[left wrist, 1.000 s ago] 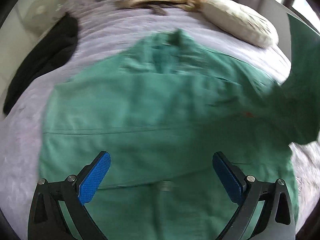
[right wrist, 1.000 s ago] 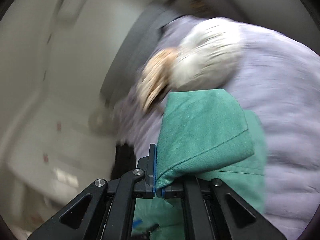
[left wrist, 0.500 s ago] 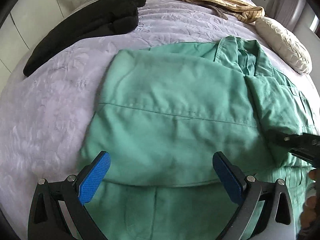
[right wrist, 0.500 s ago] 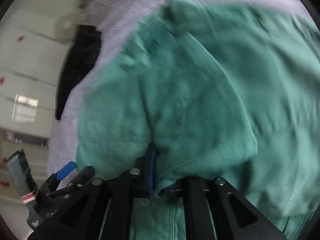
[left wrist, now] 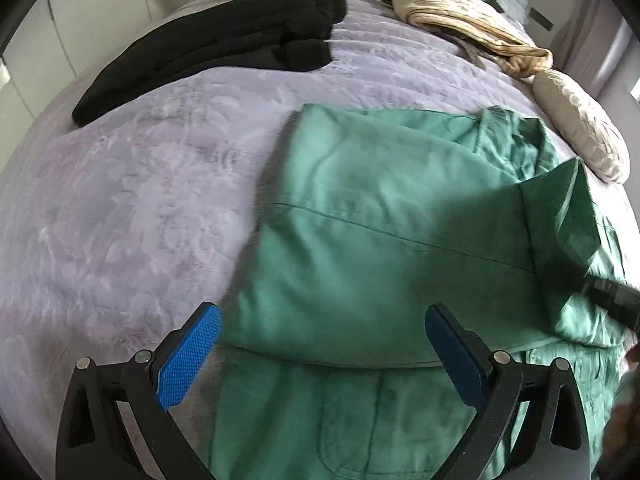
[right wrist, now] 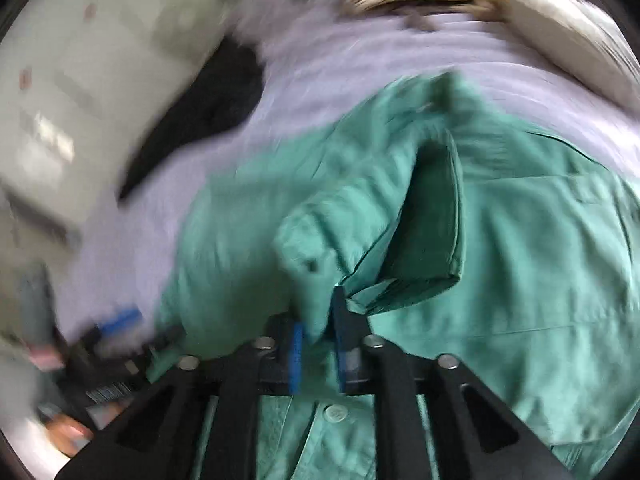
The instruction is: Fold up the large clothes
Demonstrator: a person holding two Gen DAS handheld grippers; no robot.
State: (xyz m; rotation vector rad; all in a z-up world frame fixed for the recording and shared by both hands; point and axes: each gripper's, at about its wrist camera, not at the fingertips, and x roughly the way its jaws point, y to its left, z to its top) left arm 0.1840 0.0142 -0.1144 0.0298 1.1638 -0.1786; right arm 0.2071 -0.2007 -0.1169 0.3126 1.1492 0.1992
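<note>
A green shirt point(left wrist: 380, 240) lies on the lilac bedspread point(left wrist: 120, 200), its left side folded over the body. My left gripper point(left wrist: 322, 316) hovers open above the shirt's lower left edge with nothing between its blue pads. In the right wrist view, which is blurred, my right gripper point(right wrist: 318, 320) has its jaws opening, and the cuff of the green sleeve point(right wrist: 360, 220) still sits loosely between them, draped over the shirt's point(right wrist: 520, 260) front. The right gripper point(left wrist: 612, 296) shows as a dark shape at the right edge of the left wrist view, under the raised sleeve point(left wrist: 568, 216).
A black garment point(left wrist: 224, 44) lies at the far left of the bed. A beige bundle of cloth point(left wrist: 460, 12) and a cream pillow point(left wrist: 580, 124) lie at the far right. White cupboard fronts point(right wrist: 60, 100) stand beyond the bed's left edge.
My right gripper has swung the sleeve in over the shirt and lowered it, and its shut jaws have parted. My left gripper has shifted toward the shirt's left edge, still open.
</note>
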